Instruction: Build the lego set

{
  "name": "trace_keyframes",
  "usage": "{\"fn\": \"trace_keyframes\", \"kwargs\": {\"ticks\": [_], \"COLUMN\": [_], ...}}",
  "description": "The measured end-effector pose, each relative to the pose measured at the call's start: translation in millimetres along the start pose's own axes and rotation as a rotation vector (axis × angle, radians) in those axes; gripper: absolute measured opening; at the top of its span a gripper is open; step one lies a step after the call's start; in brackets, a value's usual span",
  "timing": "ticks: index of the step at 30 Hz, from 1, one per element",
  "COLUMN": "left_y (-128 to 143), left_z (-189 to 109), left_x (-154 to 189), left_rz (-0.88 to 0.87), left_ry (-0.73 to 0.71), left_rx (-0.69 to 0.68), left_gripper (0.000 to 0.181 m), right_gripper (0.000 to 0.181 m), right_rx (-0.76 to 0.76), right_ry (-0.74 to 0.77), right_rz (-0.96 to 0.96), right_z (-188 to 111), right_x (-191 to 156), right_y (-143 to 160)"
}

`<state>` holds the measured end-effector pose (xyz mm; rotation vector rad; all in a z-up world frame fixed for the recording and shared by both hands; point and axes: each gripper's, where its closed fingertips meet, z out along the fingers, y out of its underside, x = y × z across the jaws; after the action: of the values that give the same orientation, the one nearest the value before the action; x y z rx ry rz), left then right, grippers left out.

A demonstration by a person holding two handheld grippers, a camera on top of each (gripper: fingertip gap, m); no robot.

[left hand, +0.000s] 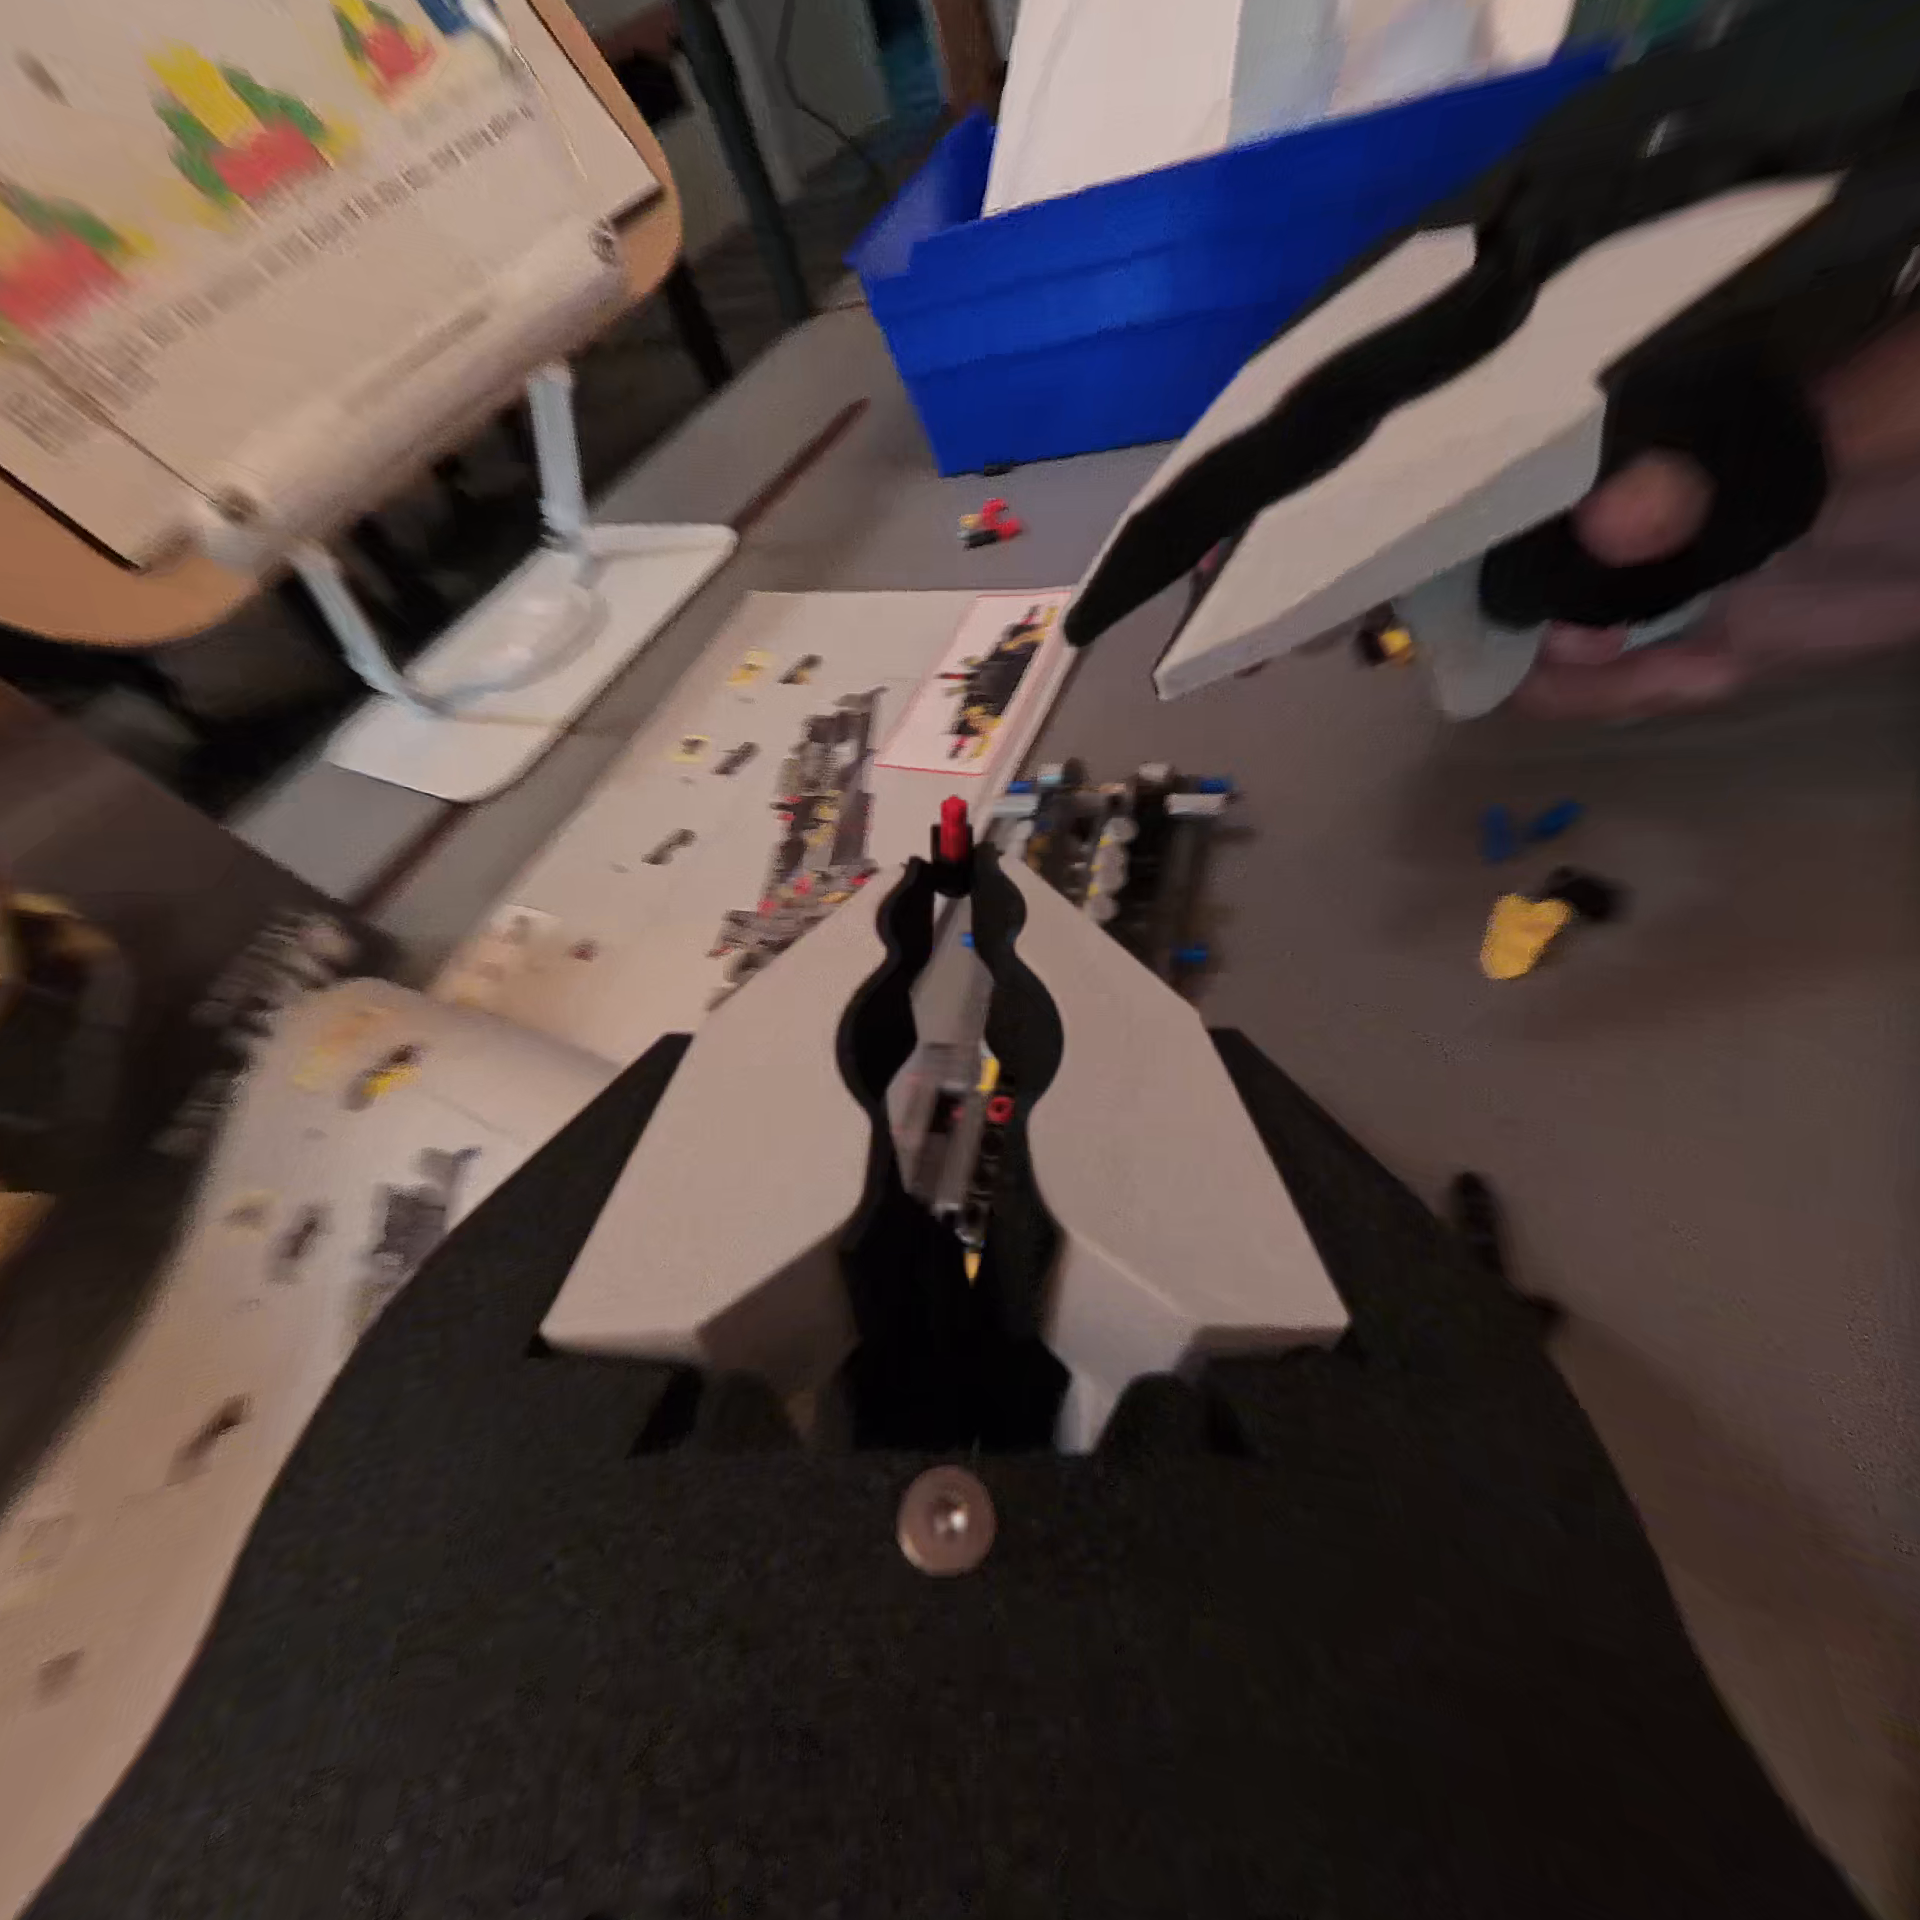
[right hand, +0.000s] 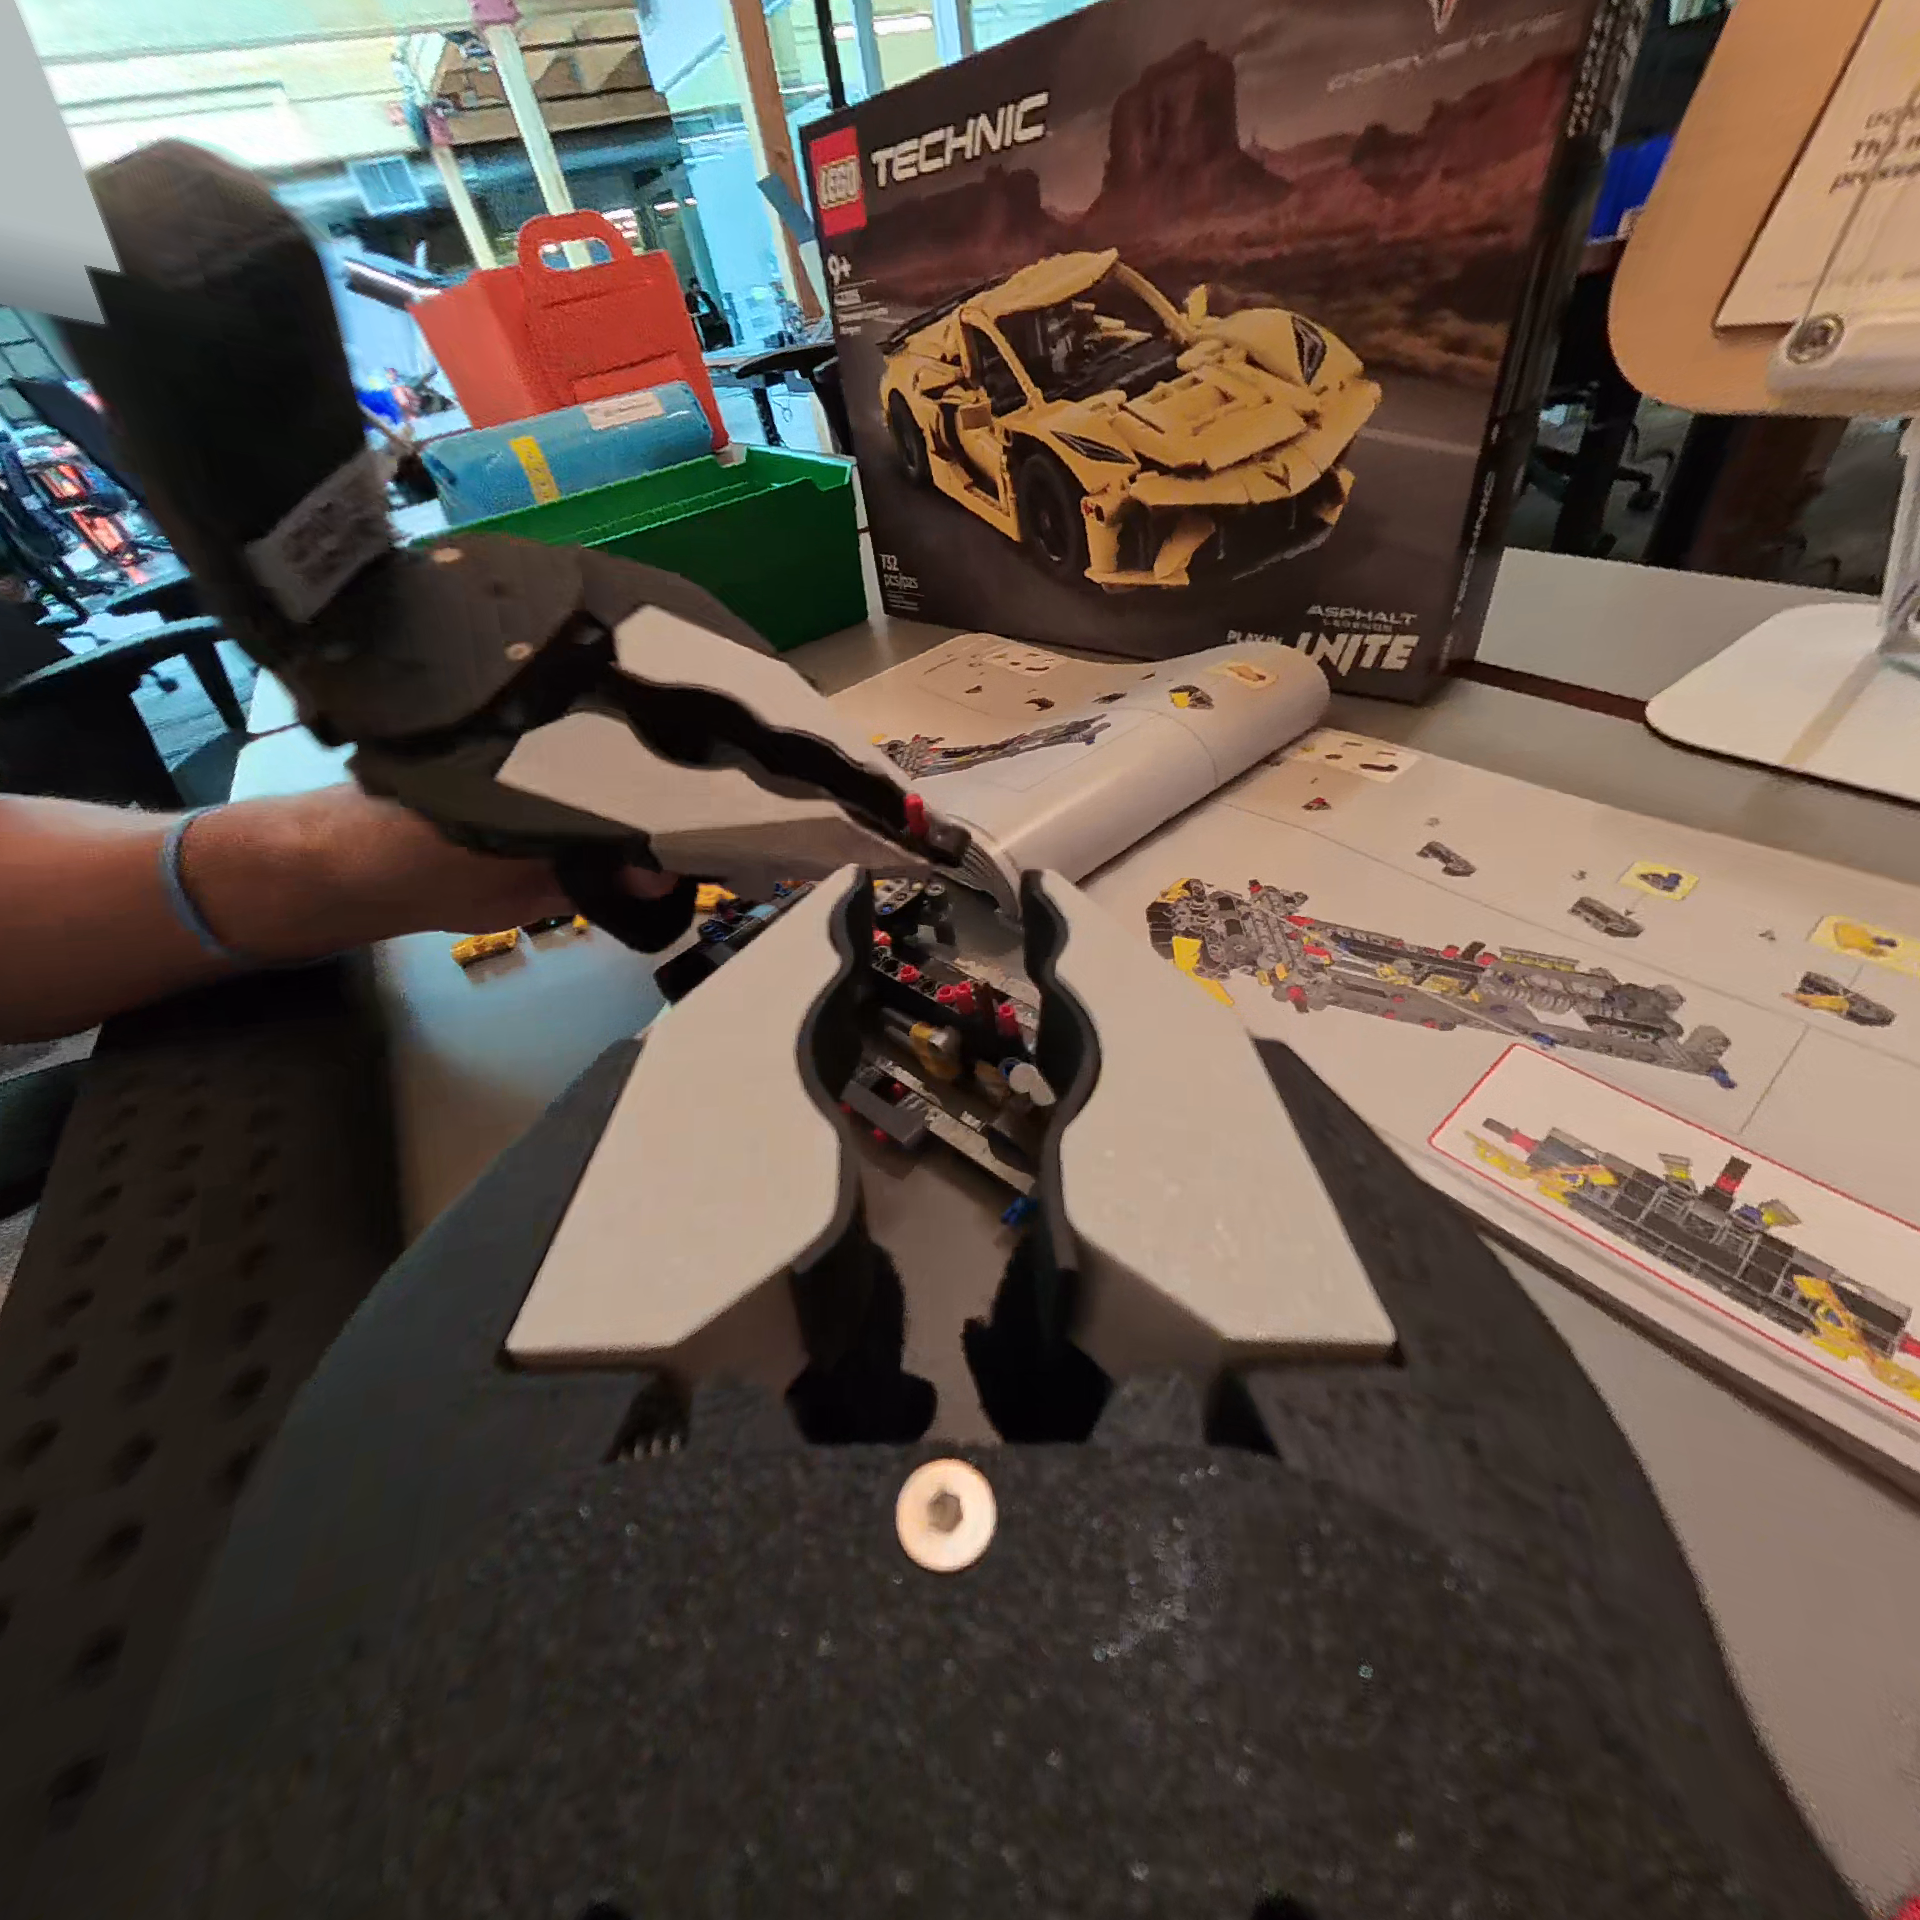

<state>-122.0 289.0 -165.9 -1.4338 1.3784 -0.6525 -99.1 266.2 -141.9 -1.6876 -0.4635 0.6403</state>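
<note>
Left gripper [left hand: 954, 868] jaws pinching red peg [left hand: 953, 828], instruction booklet [left hand: 727, 790] below

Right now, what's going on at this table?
A person is building a Lego car with two handheld grippers. The left gripper has its jaws shut on a small red pin, held above the table. The right gripper is open and empty, hovering over the partly built chassis. The instruction booklet lies open beside it.
</note>
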Motion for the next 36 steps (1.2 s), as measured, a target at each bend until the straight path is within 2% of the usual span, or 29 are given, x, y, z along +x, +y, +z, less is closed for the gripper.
{"fn": "trace_keyframes", "kwargs": {"ticks": [3,7,13,24,27,30,33,36], "left_y": [-0.7,-7.2,-13.8,-16.4,-26.1,-44.5,-66.7,-76.2], "left_z": [0.5,-0.6,-3.6,-3.8,-8.2,-19.6,-38.0,-46.0], "left_x": [-2.6,2.7,6.3,16.2,21.3,24.7,34.4,46.5], "left_rz": [0.238,0.413,0.522,0.584,0.439,0.139,-0.154,-0.298], "left_ry": [-0.154,-0.243,-0.299,-0.304,-0.210,0.008,0.279,0.449], "left_rx": [-0.029,-0.026,-0.019,-0.018,0.074,0.215,0.356,0.406], "left_gripper": [0.005,0.005,0.005,0.006,0.009,0.029,0.031,0.033], "right_gripper": [0.023,0.018,0.014,0.003,0.003,0.003,0.003,0.002], "right_rx": [0.002,-0.025,-0.036,-0.032,0.015,0.128,0.235,0.272], "right_ry": [-0.026,-0.017,0.004,-0.014,-0.137,-0.383,-0.628,-0.810], "right_rz": [0.003,-0.005,-0.038,-0.038,0.126,0.407,0.600,0.760], "right_z": [4.7,11.8,14.5,14.6,7.9,-8.6,-28.4,-38.7], "right_x": [-9.2,-14.8,-15.6,-18.8,-23.3,-33.0,-44.0,-51.0], "right_y": [-1.3,2.0,4.0,3.3,-4.8,-27.2,-49.5,-59.8]}}
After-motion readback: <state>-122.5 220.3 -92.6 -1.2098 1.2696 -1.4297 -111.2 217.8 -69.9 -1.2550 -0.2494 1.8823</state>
